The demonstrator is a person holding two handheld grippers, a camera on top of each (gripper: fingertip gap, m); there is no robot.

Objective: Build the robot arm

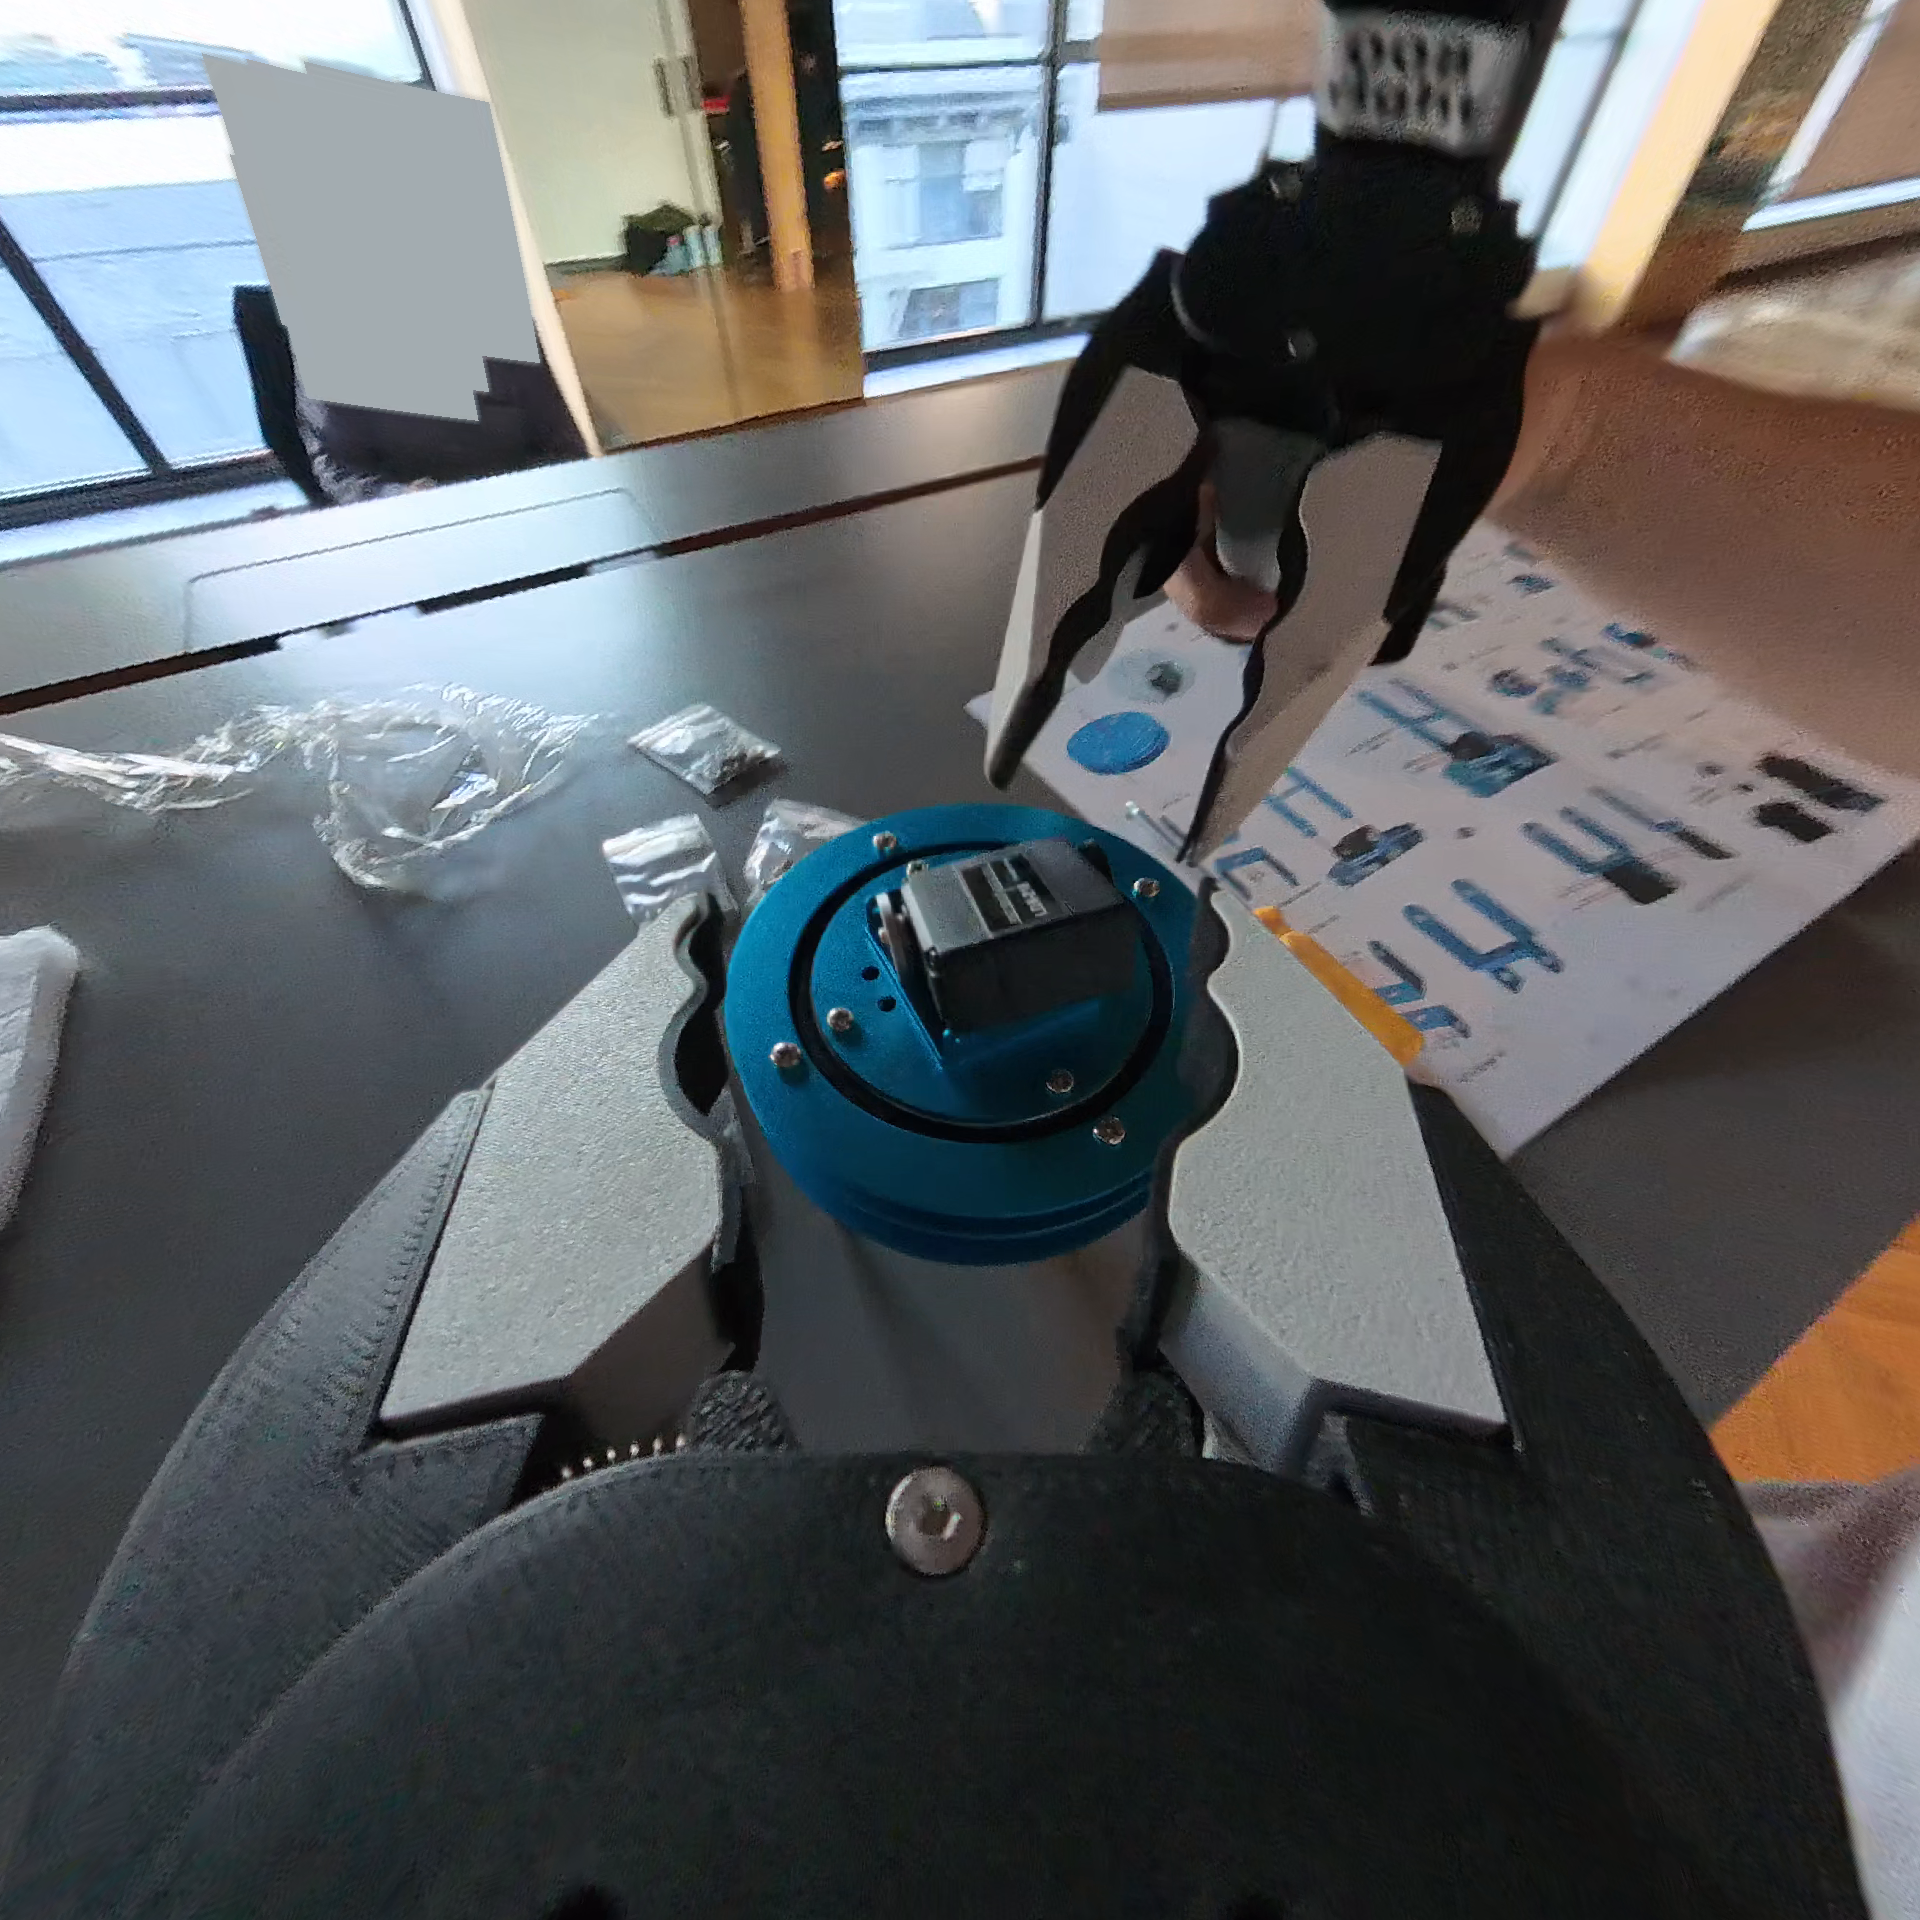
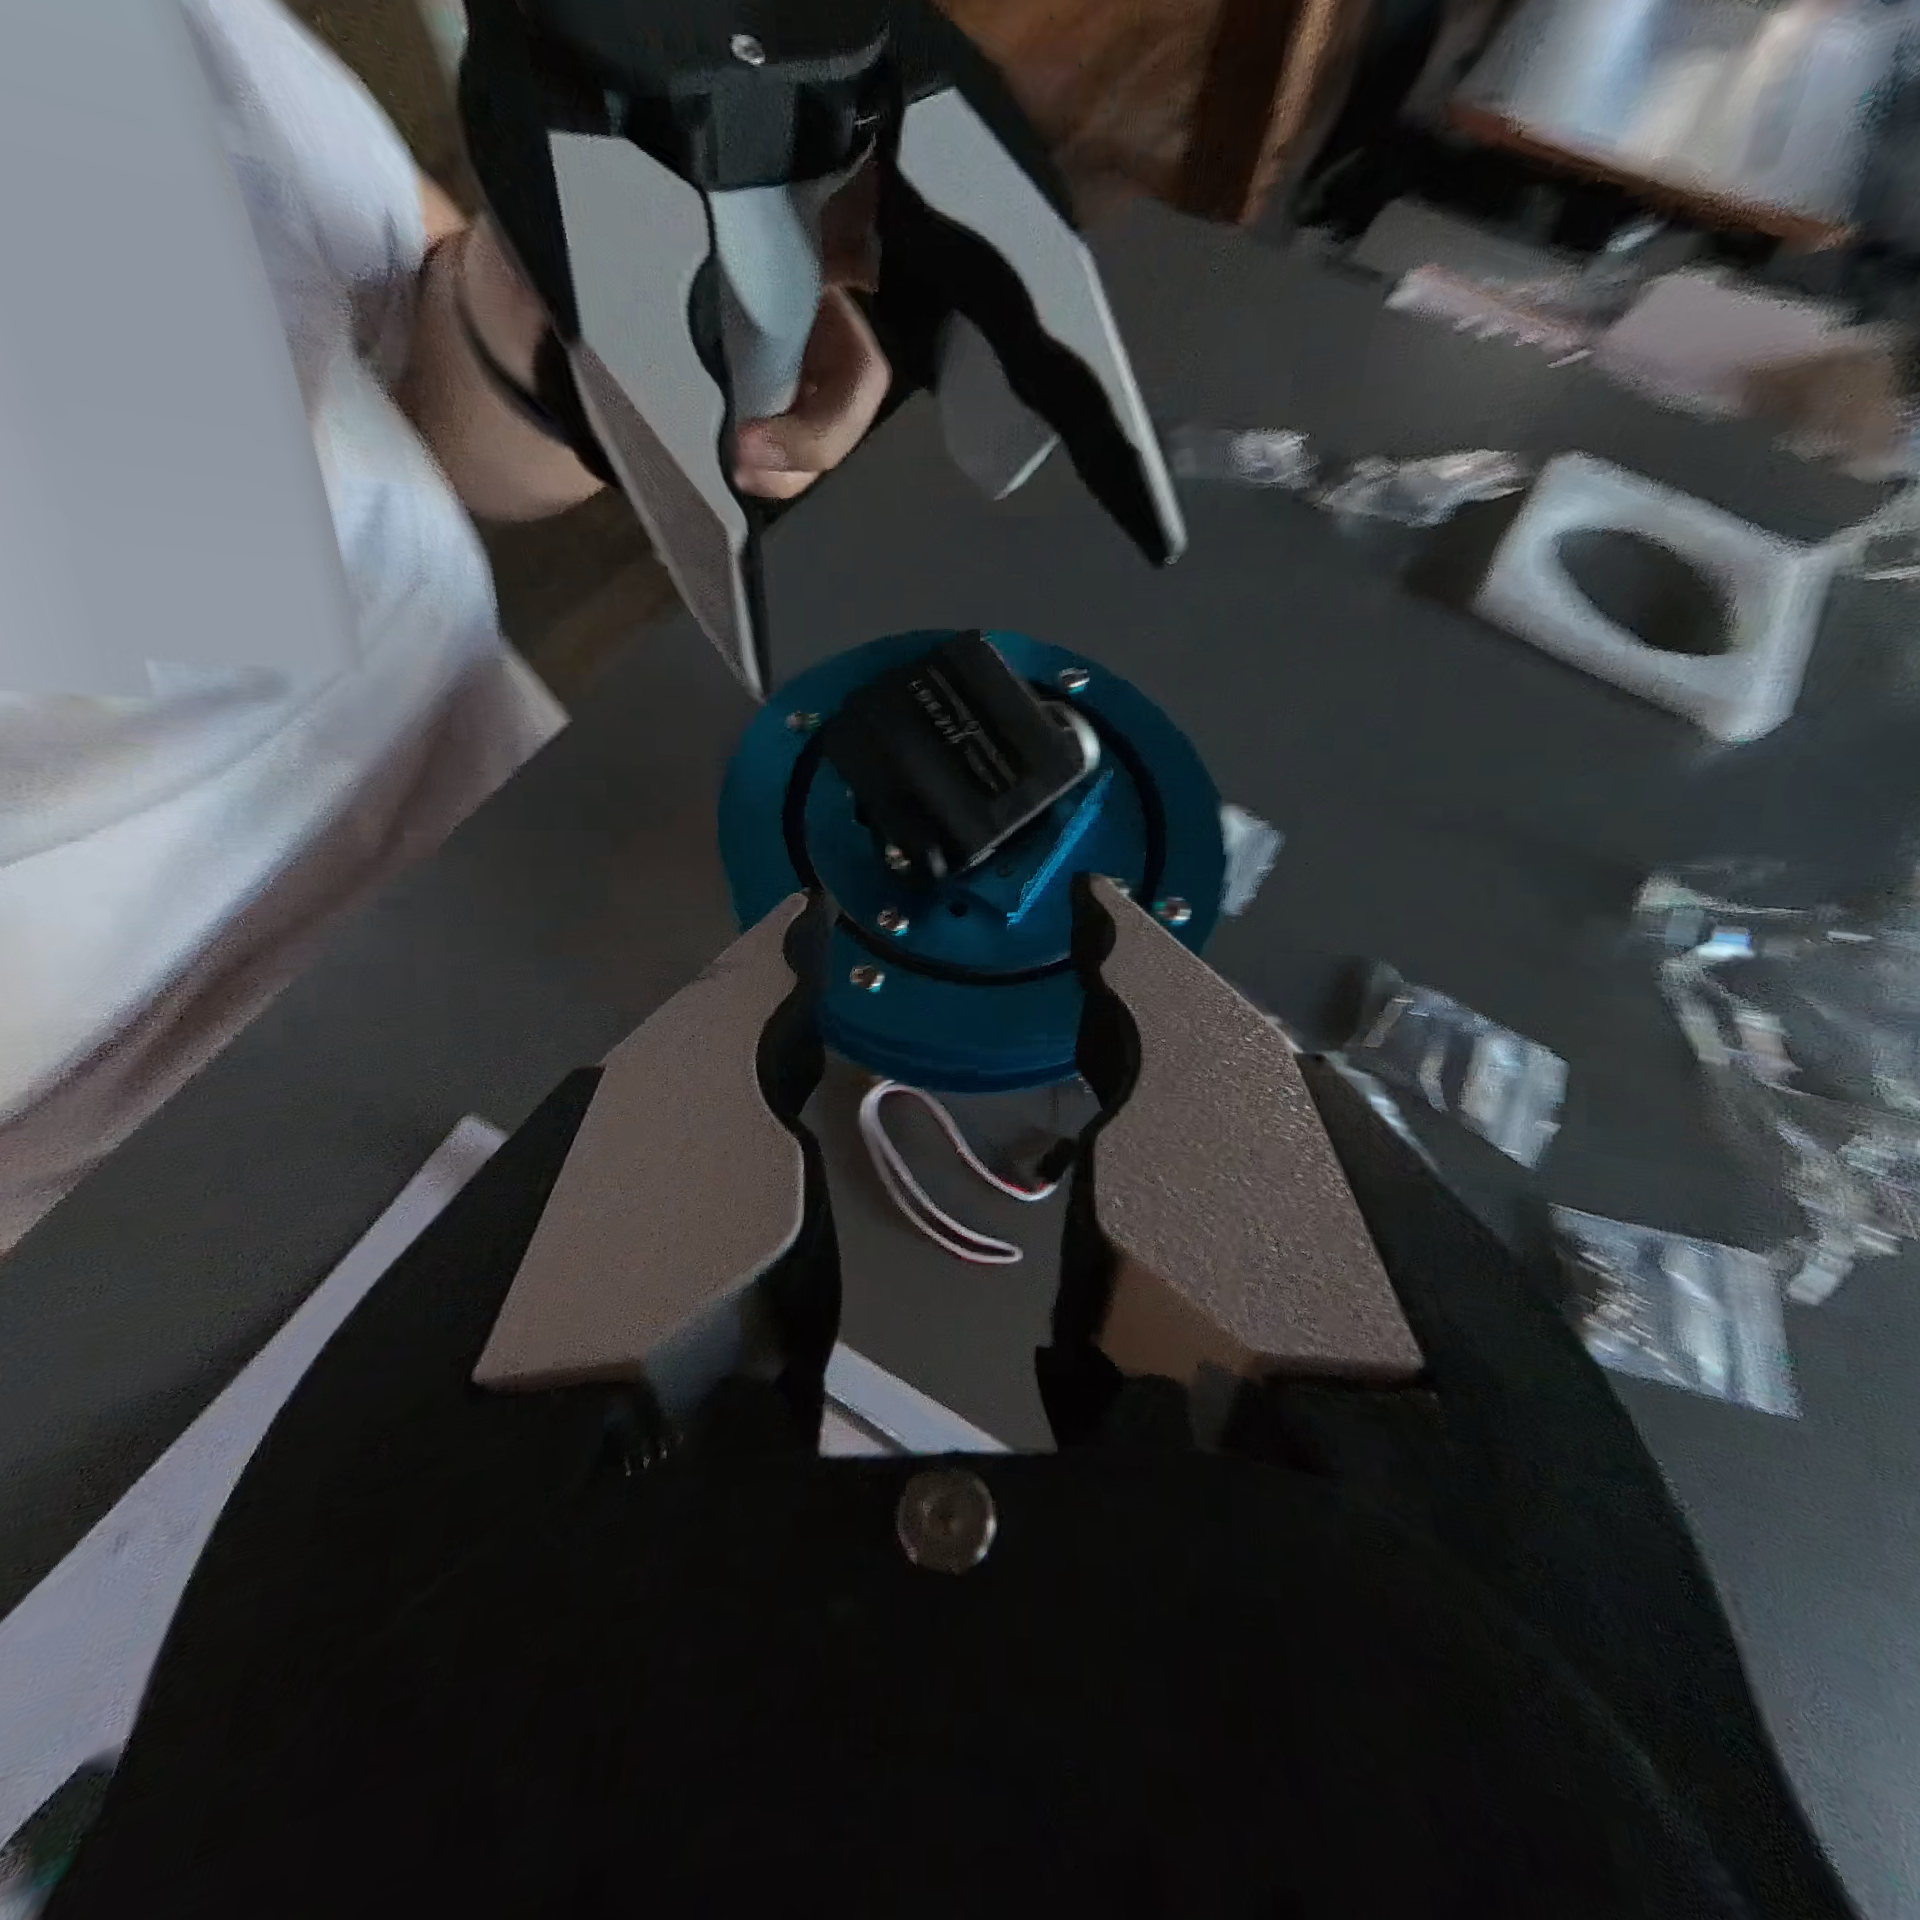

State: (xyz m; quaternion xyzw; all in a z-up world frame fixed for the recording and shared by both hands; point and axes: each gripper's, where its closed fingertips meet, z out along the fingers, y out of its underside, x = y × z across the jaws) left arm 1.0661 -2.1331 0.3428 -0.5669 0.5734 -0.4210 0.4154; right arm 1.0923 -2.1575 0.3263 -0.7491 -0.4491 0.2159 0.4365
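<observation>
A blue round metal base (image 1: pixel 966 1174) with a black servo (image 1: pixel 1013 930) mounted on top stands on the dark table (image 1: pixel 260 1091). My left gripper (image 1: pixel 956 904) is open, with one finger on each side of the base at its rim, and it holds nothing. My right gripper (image 1: pixel 1096 810) comes in from the far right, open and empty, with its tips just above the base's far edge. In the right wrist view, my right gripper (image 2: pixel 945 894) hovers over the near rim of the base (image 2: pixel 1174 800). The left gripper (image 2: pixel 961 618) faces it. A white wire loop (image 2: pixel 935 1174) lies by the base.
A printed sheet with blue part pictures (image 1: pixel 1455 831) lies to the right, with an orange tool (image 1: pixel 1340 987) on it. Crumpled clear plastic (image 1: pixel 416 769) and small part bags (image 1: pixel 707 743) lie behind the base. A white foam block with a round hole (image 2: pixel 1652 603) stands nearby. A person sits across the table. Spacing between my two grippers at the tips: around 5 cm.
</observation>
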